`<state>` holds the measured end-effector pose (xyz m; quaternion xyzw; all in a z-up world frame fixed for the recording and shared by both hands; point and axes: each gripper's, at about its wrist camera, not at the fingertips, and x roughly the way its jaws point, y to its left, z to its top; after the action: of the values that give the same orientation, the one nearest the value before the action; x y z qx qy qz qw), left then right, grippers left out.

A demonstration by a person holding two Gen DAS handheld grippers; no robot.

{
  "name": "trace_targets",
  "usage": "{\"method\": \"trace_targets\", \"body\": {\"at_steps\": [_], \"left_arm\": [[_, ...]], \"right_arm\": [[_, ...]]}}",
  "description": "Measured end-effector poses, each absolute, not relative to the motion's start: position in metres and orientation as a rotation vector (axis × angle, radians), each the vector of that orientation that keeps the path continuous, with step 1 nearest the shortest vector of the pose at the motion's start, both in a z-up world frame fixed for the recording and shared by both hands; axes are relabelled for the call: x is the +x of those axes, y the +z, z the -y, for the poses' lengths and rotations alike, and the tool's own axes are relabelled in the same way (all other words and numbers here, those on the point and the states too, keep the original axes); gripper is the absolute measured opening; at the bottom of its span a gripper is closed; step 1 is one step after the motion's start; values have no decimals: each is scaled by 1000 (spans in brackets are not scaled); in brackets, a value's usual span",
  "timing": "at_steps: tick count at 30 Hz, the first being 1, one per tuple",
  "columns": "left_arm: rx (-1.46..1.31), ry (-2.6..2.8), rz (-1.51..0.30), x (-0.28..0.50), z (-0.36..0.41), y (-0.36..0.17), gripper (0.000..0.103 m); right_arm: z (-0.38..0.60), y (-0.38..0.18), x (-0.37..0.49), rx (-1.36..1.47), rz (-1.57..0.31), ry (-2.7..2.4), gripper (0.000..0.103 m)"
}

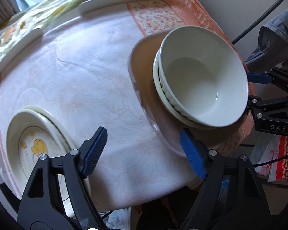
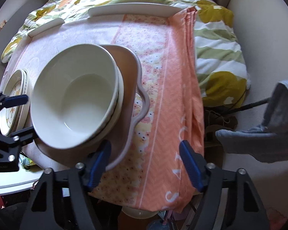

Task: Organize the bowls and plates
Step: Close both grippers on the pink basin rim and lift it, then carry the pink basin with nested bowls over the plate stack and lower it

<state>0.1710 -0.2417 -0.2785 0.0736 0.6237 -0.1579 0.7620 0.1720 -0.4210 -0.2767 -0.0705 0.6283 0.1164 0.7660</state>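
Left hand-held gripper (image 1: 144,151) jaws apart, empty — right hand-held gripper (image 2: 145,162) likewise, near the brown plate (image 2: 127,88) rim. Stacked white bowls (image 1: 201,76) on it, between both; patterned plates (image 1: 36,147) left of the left one.

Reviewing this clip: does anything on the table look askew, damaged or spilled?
Nothing is spilled or visibly broken. One oddity: the stack of white bowls sits off-centre on the brown scalloped plate, crowding one side rather than the middle. That plate lies half on the orange cloth, near the table's front edge.
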Motion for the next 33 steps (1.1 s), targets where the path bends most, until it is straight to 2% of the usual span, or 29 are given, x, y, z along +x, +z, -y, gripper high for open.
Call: {"method": "trace_targets", "body": {"at_steps": [1, 3, 6, 9, 12, 16, 17, 18, 27, 33], "left_arm": [[163, -346, -1360, 172, 243, -280, 70], [168, -350, -1369, 174, 248, -286, 64], [174, -348, -1373, 176, 251, -292, 60], [161, -351, -1361, 178, 250, -296, 54], [150, -353, -1363, 182, 252, -301, 41], [137, -377, -1361, 184, 259, -307, 23], [134, -384, -1359, 184, 262, -308, 15], [132, -389, -1354, 185, 264, -308, 11], [192, -337, -1281, 179, 275, -303, 11], [160, -311, -1246, 181, 261, -277, 11]], "right_arm": [[420, -280, 175, -159, -1370, 267, 60], [417, -284, 178, -164, -1373, 285, 50], [410, -289, 183, -174, -1371, 315, 37], [407, -297, 187, -175, -1372, 351, 30], [406, -308, 189, -129, -1389, 409, 23], [407, -308, 188, -125, -1369, 436, 20], [406, -308, 187, -128, -1364, 445, 19], [404, -308, 185, -130, -1357, 470, 14], [400, -302, 180, -169, -1302, 486, 12], [399, -279, 175, -181, -1266, 501, 12]]}}
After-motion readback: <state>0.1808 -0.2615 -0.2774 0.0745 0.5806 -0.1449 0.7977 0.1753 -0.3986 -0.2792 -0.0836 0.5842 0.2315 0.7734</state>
